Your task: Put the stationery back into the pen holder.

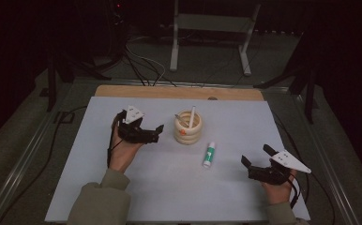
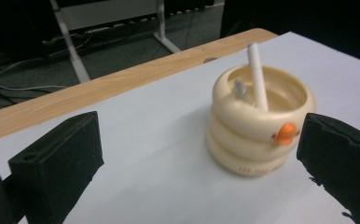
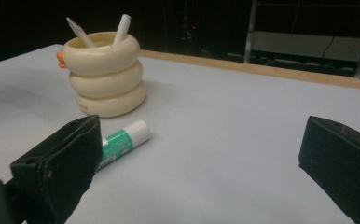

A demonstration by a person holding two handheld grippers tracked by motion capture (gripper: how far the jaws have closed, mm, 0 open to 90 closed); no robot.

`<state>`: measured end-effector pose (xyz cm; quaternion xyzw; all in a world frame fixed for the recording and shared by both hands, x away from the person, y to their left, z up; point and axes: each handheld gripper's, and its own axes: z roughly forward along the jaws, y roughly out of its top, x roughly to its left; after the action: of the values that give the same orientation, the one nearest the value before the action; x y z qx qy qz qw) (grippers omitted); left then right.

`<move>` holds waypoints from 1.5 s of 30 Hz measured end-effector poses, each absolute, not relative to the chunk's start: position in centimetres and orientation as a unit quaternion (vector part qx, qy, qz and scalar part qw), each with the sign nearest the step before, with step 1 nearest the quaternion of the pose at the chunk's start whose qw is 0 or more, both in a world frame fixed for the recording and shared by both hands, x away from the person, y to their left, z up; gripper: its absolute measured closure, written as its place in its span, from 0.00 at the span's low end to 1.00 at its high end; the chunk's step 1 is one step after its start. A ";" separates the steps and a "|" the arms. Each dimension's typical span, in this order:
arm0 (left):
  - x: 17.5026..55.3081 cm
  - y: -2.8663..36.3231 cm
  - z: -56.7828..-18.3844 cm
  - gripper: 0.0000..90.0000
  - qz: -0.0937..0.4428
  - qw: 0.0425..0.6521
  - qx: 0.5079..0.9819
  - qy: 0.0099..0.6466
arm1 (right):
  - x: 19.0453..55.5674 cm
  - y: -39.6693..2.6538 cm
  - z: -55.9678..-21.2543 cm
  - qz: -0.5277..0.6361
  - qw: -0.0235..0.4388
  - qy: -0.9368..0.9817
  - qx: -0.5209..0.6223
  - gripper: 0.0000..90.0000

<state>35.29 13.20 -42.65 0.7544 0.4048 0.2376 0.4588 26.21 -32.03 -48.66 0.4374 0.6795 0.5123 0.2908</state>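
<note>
Glue stick (image 1: pixel 209 154) lies flat on the white surface (image 1: pixel 160 187), just in front of the ringed pen holder (image 1: pixel 188 127), untouched. Right gripper (image 1: pixel 255 157) fingers (image 3: pixel 57 163) spread wide and empty, near it; left gripper (image 1: pixel 139 123) likewise wide beside the holder. Risk, I'd say: a round tube (lying loose) rolls off if the fingers close off-centre, or nudges the holder and its pens (image 2: pixel 257 74).

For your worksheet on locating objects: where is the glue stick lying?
In the high view, the glue stick lies flat on the white sheet, just right of the cream holder.
</note>
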 end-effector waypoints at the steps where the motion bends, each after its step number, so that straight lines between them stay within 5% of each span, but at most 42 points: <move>1: 35.0 13.6 -42.8 0.01 0.235 0.460 0.753 0.407 | 26.2 -32.0 -48.7 0.509 0.290 0.681 0.439 0.00; 25: 27.5 20.9 -47.0 0.01 0.269 0.470 0.714 0.444 | 26.2 -31.6 -48.7 0.480 0.295 0.689 0.456 0.00; 45: 27.0 21.3 -48.1 0.01 0.289 0.466 0.701 0.456 | 26.9 -29.9 -47.0 0.448 0.250 0.727 0.457 0.00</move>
<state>26.96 21.34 -48.09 0.7007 0.4562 0.2890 0.4663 26.94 -29.86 -46.95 0.4565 0.7271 0.4477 0.2499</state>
